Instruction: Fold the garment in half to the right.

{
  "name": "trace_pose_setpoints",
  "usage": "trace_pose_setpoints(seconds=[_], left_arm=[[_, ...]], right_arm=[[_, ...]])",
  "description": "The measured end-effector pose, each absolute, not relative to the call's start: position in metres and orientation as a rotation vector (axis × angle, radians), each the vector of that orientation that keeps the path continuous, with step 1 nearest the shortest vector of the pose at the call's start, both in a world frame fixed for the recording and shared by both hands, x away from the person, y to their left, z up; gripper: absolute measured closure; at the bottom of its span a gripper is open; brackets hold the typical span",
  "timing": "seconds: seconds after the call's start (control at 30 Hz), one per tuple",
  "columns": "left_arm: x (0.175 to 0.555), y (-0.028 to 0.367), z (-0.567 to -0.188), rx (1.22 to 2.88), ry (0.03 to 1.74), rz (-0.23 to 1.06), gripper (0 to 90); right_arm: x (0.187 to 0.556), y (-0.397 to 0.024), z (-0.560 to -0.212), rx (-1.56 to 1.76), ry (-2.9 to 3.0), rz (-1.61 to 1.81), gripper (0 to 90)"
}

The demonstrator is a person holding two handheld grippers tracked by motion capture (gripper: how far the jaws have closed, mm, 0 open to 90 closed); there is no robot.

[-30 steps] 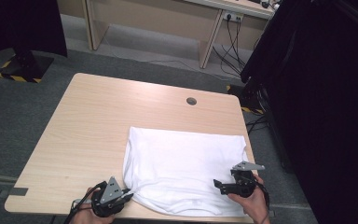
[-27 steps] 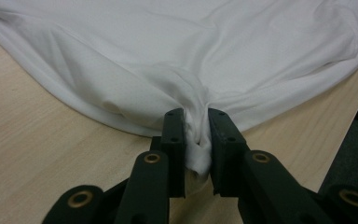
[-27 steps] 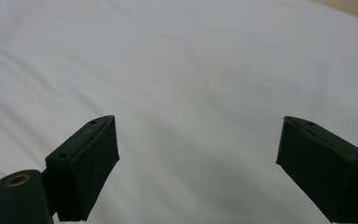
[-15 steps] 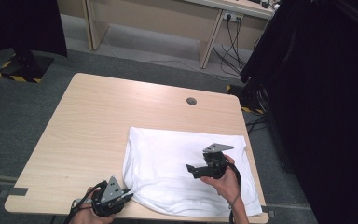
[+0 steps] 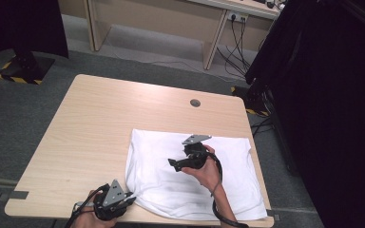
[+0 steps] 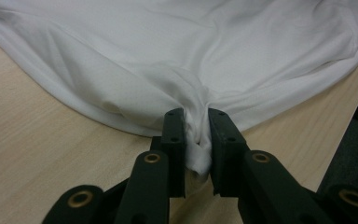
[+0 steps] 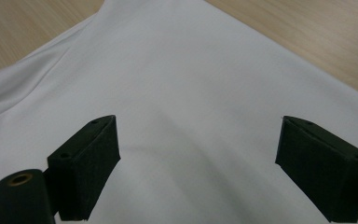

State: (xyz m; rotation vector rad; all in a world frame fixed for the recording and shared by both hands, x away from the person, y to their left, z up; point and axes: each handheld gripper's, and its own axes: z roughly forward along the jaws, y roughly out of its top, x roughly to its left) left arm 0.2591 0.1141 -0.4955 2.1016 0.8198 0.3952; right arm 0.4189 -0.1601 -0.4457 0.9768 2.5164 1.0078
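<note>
White cloth [image 5: 190,180] unmarked, apparently; left gripper [image 6: 196,126] pinches hem; right gripper [image 7: 196,158] spread.

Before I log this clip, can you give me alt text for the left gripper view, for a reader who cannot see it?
The left gripper, its two black jaws closed, pinches a bunched fold at the edge of a white cloth. The cloth spreads away across a light wooden table, creases fanning out from the pinch.

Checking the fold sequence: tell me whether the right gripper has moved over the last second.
Yes. The right gripper left the table's near right edge and travelled up-left over the white cloth, toward the table's cable hole.
</note>
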Motion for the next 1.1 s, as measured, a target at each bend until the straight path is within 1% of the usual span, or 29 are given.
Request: trace_pose_setpoints(seconds=[0.27, 0.77, 1.1], left_arm=[[0.259, 0.115, -0.495, 2.104, 0.815, 0.392, 77.3], [0.26, 0.115, -0.495, 2.102, 0.814, 0.388, 77.5], [0.26, 0.115, -0.496, 2.106, 0.805, 0.392, 77.4]], right_arm=[[0.436, -0.132, -0.451, 0.952, 2.557, 0.987, 17.4], [0.463, -0.095, -0.442, 0.887, 2.591, 0.987, 24.6], [0.48, -0.067, -0.442, 0.857, 2.627, 0.954, 26.2]])
